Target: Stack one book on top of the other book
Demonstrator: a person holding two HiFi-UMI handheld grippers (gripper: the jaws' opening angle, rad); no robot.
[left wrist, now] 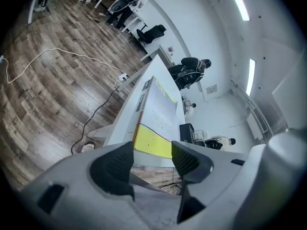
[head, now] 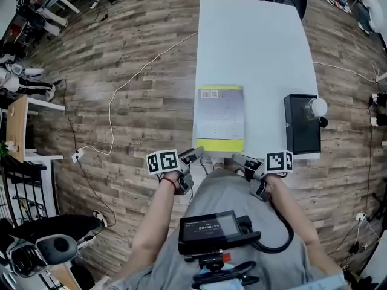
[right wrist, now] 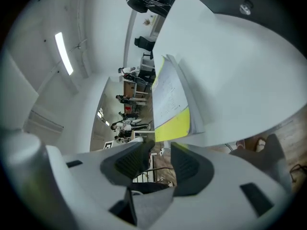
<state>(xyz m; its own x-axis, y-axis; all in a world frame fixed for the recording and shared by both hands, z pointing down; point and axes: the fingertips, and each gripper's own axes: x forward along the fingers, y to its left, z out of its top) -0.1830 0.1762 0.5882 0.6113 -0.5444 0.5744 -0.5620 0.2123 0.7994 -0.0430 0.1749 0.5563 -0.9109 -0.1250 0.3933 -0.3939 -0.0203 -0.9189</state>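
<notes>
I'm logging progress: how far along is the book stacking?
Apparently done: the yellow-banded book lies near the table's front edge. The right gripper view shows a thick layered side under its cover, hinting at a second book beneath, but this is unconfirmed. In hand: nothing. The left gripper and right gripper are open, empty and off the table. Left: probably nothing.

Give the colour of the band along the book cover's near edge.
The band is bright yellow; best seen in the head view.
</notes>
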